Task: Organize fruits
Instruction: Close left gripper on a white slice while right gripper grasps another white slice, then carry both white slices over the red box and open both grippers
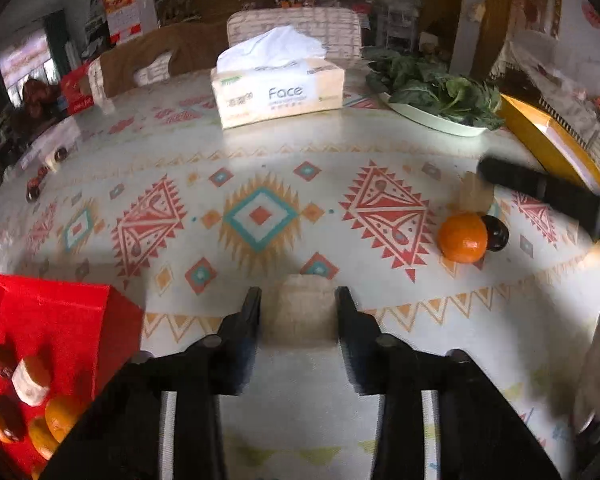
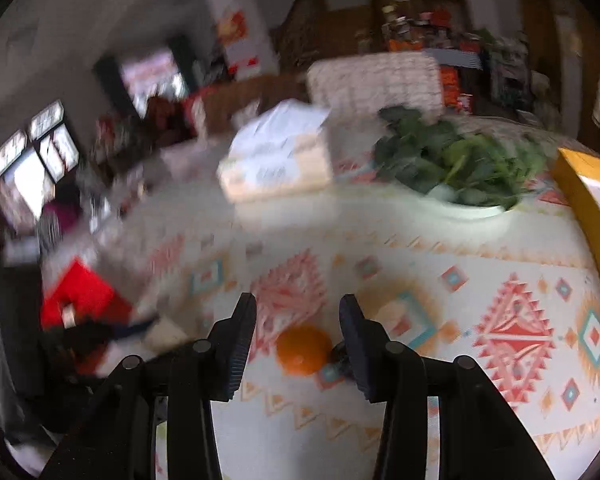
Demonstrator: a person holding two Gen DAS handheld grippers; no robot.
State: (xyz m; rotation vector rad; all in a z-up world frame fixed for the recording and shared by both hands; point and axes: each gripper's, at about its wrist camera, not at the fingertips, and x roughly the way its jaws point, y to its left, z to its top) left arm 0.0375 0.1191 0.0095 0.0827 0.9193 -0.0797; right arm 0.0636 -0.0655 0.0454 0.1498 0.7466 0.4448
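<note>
Orange tangerine (image 1: 463,237) on the patterned tablecloth (image 1: 260,160) toward the table's right edge, touching a dark round fruit (image 1: 497,233) on its right side. Left gripper (image 1: 298,300) low over the near edge of the table, jaws spread wide, nothing between them but cloth. Right gripper (image 2: 298,308) also spread apart – the tangerine (image 2: 303,350) framed in the gap between its fingers in the right wrist view, ungripped, the dark fruit (image 2: 339,354) half hidden behind the right finger; whether the fingers touch either fruit, impossible to tell through the blur. From the left wrist view, only a black finger (image 1: 548,196) of that gripper reaching in from the right edge, above and beyond the tangerine. Red box (image 1: 48,344) at the near left corner, open, holding several orange fruits (image 1: 60,416), dark ones and a small pale wrapped piece. Tissue box (image 1: 278,94) marked "Face" near the far edge, white tissue pulled up – beside it on the right a white plate (image 1: 436,120) heaped with leafy greens (image 1: 436,84). Yellow box (image 1: 548,140) along the far right edge. A few small dark fruits (image 1: 34,186) scattered at the far left edge
</note>
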